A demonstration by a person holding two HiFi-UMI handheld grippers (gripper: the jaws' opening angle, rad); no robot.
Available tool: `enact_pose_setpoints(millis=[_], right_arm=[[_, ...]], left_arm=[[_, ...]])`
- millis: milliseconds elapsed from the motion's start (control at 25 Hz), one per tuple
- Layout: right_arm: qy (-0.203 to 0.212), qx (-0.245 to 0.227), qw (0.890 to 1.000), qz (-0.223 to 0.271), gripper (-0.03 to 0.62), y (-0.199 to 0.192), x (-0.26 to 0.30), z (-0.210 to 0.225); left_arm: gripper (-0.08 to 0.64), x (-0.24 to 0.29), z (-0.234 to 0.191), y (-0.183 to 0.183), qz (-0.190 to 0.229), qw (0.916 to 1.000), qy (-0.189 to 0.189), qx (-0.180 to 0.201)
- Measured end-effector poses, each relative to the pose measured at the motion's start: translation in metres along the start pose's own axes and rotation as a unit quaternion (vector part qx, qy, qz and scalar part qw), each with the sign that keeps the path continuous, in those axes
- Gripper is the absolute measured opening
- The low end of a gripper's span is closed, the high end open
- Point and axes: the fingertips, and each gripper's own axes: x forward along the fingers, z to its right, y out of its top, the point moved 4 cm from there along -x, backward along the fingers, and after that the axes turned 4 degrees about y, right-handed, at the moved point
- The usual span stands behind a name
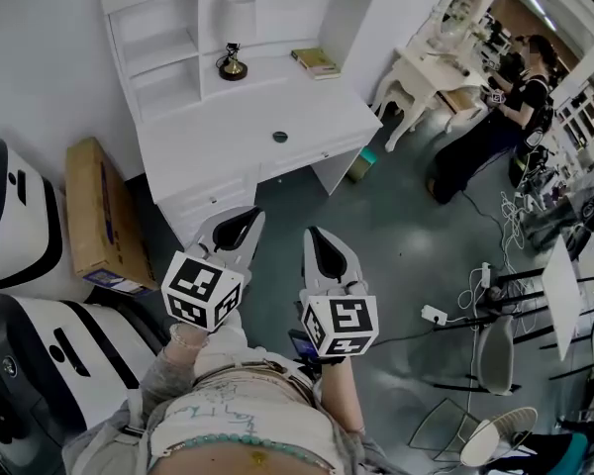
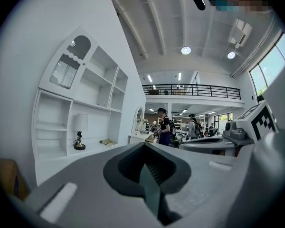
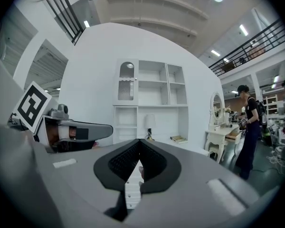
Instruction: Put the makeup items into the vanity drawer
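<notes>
Landmark: white vanity desk [image 1: 247,127], ahead of the person and well apart from both tools.
Left gripper [image 1: 240,224]: jaws pressed together, nothing between them.
Right gripper [image 1: 317,240]: jaws likewise closed and empty, just beside the left.
Task item: one small dark round item [image 1: 280,137] lies near the desk's front edge; whether it is makeup I cannot tell.
Drawers [image 1: 218,191]: under the desk top, apparently shut.
Step in hand: approach. Advice: open a drawer fully before lifting anything.
Writing: only square markers on the cubes [image 1: 202,290]; print on the cardboard box [image 1: 99,216] left of the desk is illegible.
</notes>
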Motion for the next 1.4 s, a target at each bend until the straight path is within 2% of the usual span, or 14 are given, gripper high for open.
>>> enact_pose_setpoints(millis=[200,720,960,1400], right_arm=[[-0.007,0.008,1.0,0.005,0.028,0.004,0.025,0.008],[-0.033,0.01,0.999,0.005,0.028,0.003,0.064,0.005],[-0.038,0.011,0.999,0.002,0.028,0.005,0.069,0.011],[-0.007,0.006,1.0,-0.005,0.028,0.012,0.107,0.046]], left_arm=[[0.002,0.022,-0.018,0.005,-0.004,0.9999,-0.007,0.014],[0.002,0.047,-0.053,0.003,-0.012,0.9992,-0.037,0.005],[0.002,0.055,-0.058,0.004,-0.018,0.9991,-0.037,0.006],[0.002,0.096,-0.07,0.008,-0.019,0.9998,-0.007,-0.003]])
